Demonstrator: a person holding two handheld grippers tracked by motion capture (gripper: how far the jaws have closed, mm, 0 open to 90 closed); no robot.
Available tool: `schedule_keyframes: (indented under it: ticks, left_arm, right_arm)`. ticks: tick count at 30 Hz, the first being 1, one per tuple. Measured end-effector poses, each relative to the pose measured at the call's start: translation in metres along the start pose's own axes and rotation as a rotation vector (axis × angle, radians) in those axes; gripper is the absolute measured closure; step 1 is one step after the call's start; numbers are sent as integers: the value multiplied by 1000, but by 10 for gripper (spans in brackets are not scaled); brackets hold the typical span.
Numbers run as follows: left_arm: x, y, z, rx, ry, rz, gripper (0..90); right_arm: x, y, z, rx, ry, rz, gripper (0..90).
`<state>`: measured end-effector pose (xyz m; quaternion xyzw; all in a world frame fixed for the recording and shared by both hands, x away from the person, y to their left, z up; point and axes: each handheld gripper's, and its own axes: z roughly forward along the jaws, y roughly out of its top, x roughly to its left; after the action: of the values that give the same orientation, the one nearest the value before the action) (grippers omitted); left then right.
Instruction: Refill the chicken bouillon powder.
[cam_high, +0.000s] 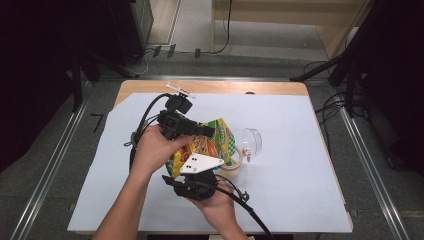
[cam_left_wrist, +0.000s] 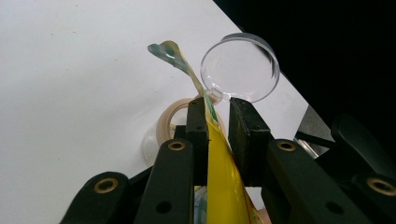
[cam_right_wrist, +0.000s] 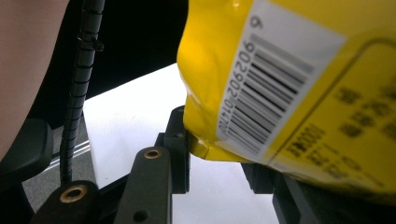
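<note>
Above the worktop (cam_high: 300, 150), glossy yellow crinkled snack bag (cam_high: 207, 145) runs lengthwise between tools: left tool (cam_left_wrist: 217, 119) pinches its flat seam, right tool (cam_right_wrist: 219, 154) clamps its lower corner.

Grey floor (cam_high: 60, 200) around a wooden table (cam_high: 210, 88); dim surroundings.

Bright table, dark surround, blurred close foreground

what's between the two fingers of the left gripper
The top edge of the yellow snack bag runs between the left gripper's fingers, seen in the left gripper view.
</note>
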<state>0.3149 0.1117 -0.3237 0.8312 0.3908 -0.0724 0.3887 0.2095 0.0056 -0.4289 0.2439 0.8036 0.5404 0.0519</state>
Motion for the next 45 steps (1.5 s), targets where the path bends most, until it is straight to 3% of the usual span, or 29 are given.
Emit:
schedule_keyframes:
  ticks: [12,45]
  left_arm:
    - [-1,4,5,17,-6,8,782]
    - [-1,7,10,26,-18,14,782]
  right_arm:
    - [-2,-1,0,-8,-5,29,684]
    - [-3,-4,-2,-5,-20,28,698]
